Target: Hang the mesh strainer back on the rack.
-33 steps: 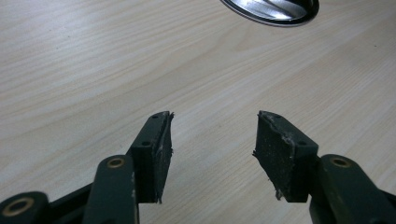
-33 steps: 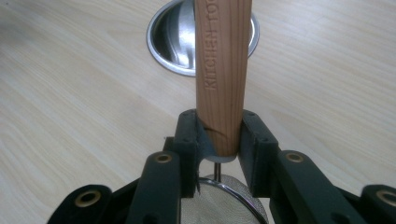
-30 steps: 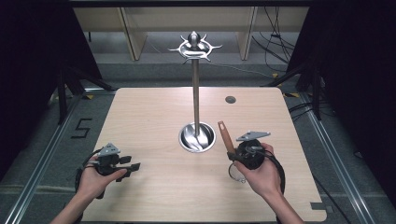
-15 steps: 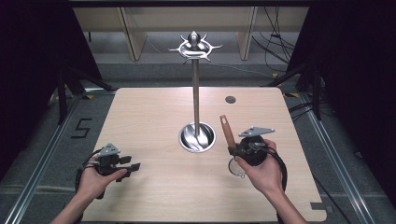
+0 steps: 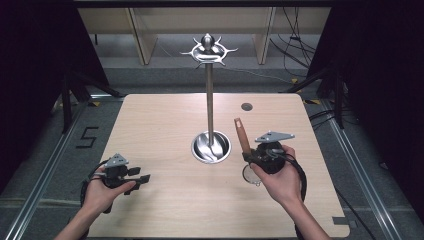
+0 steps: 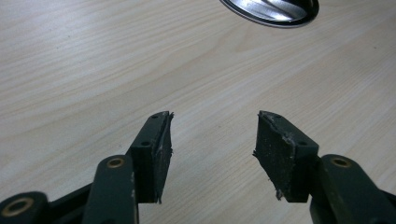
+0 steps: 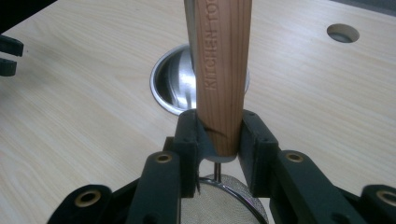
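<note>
A small strainer with a wooden handle (image 5: 242, 135) and a round mesh bowl (image 5: 250, 175) is held over the table at the right. My right gripper (image 5: 251, 157) is shut on the handle (image 7: 221, 74) near its lower end. The handle points up and away, and the mesh (image 7: 225, 205) hangs below the jaws. A tall metal stand (image 5: 209, 100) with a ring of hooks (image 5: 208, 49) at its top rises from a round shiny base (image 5: 211, 148) at the table's middle, just left of the strainer. My left gripper (image 5: 142, 176) rests on the table at the near left, open and holding nothing (image 6: 212, 135).
The light wooden table (image 5: 160, 125) has a small round hole (image 5: 246, 106) at the back right, also seen as the hole (image 7: 343, 32). Dark floor with cables and shelving lies beyond the far edge. The stand's base (image 6: 271, 7) lies ahead of the left jaws.
My right gripper has lifted the strainer slightly up and away from me. The left gripper has stayed put.
</note>
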Demonstrator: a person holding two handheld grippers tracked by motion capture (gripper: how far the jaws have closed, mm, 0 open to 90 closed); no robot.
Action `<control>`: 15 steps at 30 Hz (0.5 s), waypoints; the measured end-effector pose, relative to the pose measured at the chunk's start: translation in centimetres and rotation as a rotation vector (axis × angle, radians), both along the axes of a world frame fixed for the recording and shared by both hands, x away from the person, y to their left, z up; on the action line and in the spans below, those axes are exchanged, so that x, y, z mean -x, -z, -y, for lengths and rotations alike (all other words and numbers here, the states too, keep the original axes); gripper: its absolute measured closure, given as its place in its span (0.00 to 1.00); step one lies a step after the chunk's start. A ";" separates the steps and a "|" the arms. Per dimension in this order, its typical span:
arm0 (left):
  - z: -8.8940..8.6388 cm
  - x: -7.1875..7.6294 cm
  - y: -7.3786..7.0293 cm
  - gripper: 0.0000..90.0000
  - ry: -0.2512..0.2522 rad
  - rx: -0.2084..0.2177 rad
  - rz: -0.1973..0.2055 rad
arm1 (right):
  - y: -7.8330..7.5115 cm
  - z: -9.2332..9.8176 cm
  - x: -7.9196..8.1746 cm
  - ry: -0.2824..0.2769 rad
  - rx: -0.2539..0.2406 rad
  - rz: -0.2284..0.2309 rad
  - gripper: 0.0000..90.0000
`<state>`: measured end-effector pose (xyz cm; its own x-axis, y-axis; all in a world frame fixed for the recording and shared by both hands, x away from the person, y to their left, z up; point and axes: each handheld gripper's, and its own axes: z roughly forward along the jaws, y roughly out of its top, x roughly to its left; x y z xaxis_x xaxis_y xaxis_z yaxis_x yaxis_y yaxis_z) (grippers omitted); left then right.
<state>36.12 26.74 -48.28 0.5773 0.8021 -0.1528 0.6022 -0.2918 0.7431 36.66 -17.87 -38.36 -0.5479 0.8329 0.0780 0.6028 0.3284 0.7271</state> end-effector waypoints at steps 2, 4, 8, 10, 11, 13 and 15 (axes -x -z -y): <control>0.0 0.0 0.0 0.50 0.005 0.006 0.000 | -0.2 -0.1 -0.1 0.002 -0.006 0.015 0.79; -0.1 0.0 0.0 0.50 0.005 0.006 -0.001 | -0.4 -0.1 -0.1 0.006 -0.009 0.016 0.79; -0.1 0.0 0.0 0.49 0.002 -0.005 0.000 | -0.7 0.0 -0.5 -0.021 0.011 0.054 0.79; 0.0 0.0 0.0 0.49 -0.003 0.004 0.002 | -0.9 -0.1 -0.4 -0.007 -0.006 0.033 0.79; -0.1 0.0 0.0 0.49 0.001 -0.004 0.001 | -0.9 -0.1 -0.4 -0.009 -0.004 0.037 0.79; -0.1 0.0 0.0 0.49 0.000 -0.003 0.001 | -1.0 0.0 -0.5 -0.013 0.001 0.055 0.79; 0.0 0.0 0.0 0.49 0.000 -0.004 0.001 | -1.1 -0.1 -0.5 -0.007 -0.004 0.054 0.79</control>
